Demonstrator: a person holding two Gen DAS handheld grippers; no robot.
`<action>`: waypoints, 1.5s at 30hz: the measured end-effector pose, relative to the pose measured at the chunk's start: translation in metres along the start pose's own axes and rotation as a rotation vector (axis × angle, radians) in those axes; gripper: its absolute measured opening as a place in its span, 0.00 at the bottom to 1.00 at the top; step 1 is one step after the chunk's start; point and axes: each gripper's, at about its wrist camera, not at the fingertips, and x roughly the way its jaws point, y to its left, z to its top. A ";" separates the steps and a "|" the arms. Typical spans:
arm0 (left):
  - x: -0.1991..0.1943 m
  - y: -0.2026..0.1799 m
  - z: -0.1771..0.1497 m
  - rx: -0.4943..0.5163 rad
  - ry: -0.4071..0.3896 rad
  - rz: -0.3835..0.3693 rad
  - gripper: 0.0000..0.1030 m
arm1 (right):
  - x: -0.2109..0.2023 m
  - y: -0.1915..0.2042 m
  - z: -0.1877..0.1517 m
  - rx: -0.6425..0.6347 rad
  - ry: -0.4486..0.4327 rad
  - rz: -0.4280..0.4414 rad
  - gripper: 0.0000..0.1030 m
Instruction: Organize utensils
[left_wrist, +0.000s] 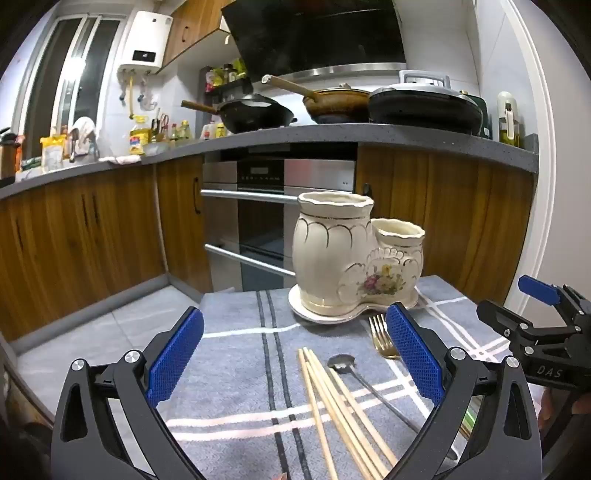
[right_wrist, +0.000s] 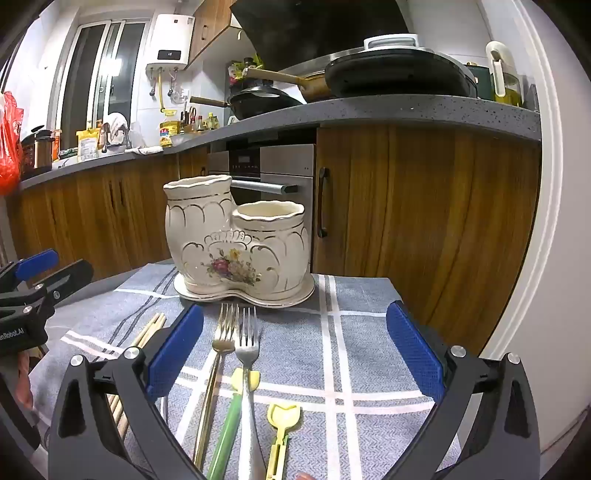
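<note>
Several utensils lie loose on the checked cloth (right_wrist: 354, 332) that covers the bench, all just in front of the two-cup ceramic holder (right_wrist: 236, 240), which stands upright on its saucer at the far side with nothing showing above either rim. A bundle of chopsticks (left_wrist: 332, 398) and a metal spoon (left_wrist: 341, 363) lie toward the left; a gold fork (right_wrist: 221, 343), a silver fork (right_wrist: 246, 347), a green-handled piece (right_wrist: 229, 424) and a small yellow spoon (right_wrist: 282, 417) lie toward the right. The left gripper (left_wrist: 293, 354) hangs over the chopsticks and spoon, jaws spread wide and holding nothing. The right gripper (right_wrist: 293, 354) sits above the forks, equally wide and empty. This looks like the very start: nothing sorted yet. The next move probably calls for lowering one gripper, closing on a single thin handle lying flat on cloth, then tilting it upright into a cup.
</note>
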 end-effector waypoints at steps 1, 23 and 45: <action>0.000 0.000 0.000 0.001 -0.002 0.000 0.95 | 0.000 0.000 0.000 0.000 0.000 -0.001 0.95; 0.000 0.000 0.000 -0.001 -0.003 0.000 0.95 | 0.000 0.001 -0.002 -0.009 0.001 -0.002 0.95; 0.000 0.000 0.000 0.000 0.000 0.000 0.95 | 0.001 0.002 -0.002 -0.014 0.008 -0.003 0.95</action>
